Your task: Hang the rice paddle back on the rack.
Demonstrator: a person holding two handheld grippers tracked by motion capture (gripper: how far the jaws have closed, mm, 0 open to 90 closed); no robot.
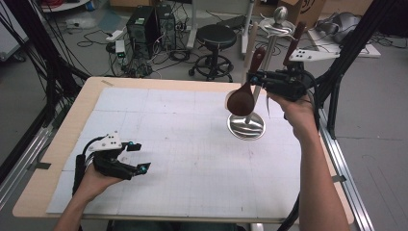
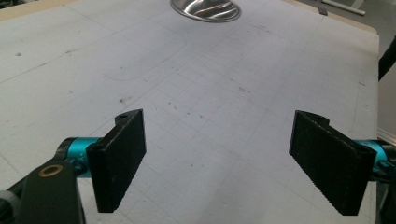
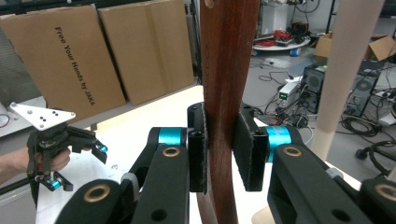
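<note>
A dark wooden spoon (image 1: 241,101) hangs bowl-down in the air beside a metal utensil stand (image 1: 246,127) at the table's far right. My right gripper (image 1: 253,77) is shut on the spoon's handle (image 3: 229,70), its pads pressing both flat sides. In the right gripper view the right gripper (image 3: 219,154) holds the handle upright. Another dark wooden utensil (image 1: 294,42) hangs from the stand's upper hooks. My left gripper (image 1: 137,157) rests low over the table's near left, open. Only bare mat lies between the left gripper's (image 2: 217,154) pads.
A white gridded mat (image 1: 192,159) covers the wooden table. The stand's round steel base (image 2: 205,9) lies far ahead of the left gripper. A pale rod (image 3: 348,70) stands right of the spoon handle. A stool (image 1: 215,36), computers and cables sit on the floor beyond.
</note>
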